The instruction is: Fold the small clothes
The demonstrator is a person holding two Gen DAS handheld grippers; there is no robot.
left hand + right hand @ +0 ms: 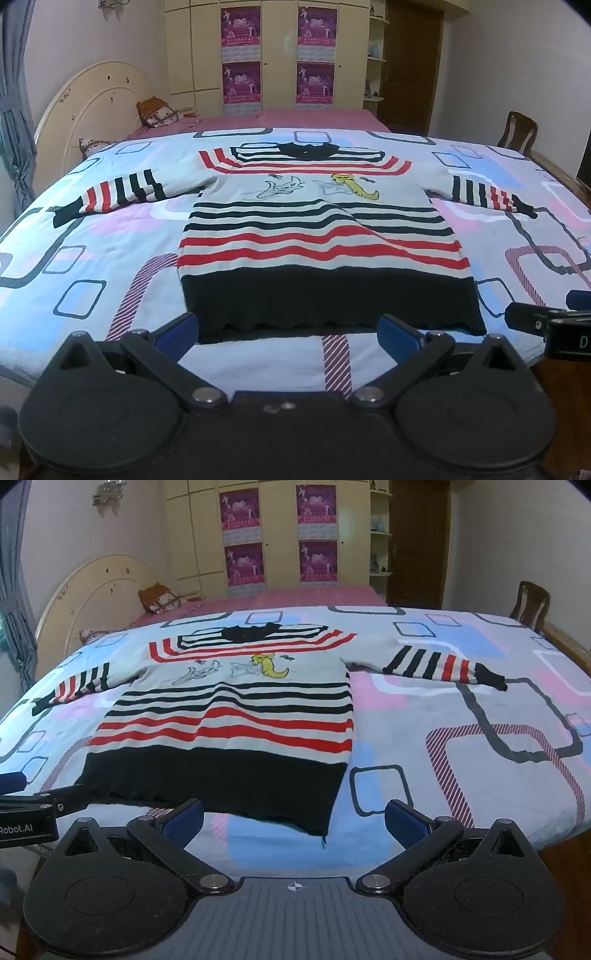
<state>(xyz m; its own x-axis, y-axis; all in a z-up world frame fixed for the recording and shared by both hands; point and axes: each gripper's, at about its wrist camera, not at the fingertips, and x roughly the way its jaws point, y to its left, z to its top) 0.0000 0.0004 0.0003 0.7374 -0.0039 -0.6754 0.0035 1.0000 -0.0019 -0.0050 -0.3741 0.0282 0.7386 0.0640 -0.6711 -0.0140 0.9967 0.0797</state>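
Note:
A small striped sweater (314,229) lies flat and face up on the bed, sleeves spread to both sides, its black hem toward me. It also shows in the right wrist view (229,720), left of centre. My left gripper (288,328) is open and empty, just short of the hem's middle. My right gripper (293,823) is open and empty, near the hem's right corner (317,827). The right gripper shows at the right edge of the left wrist view (546,321); the left gripper shows at the left edge of the right wrist view (40,797).
The bed carries a patterned light blue cover (110,258) over a pink sheet (295,118). A cream headboard (88,107) and pillows (155,110) are at the far left. A wooden chair (517,133) stands at the far right. Wardrobes with posters (280,55) line the back wall.

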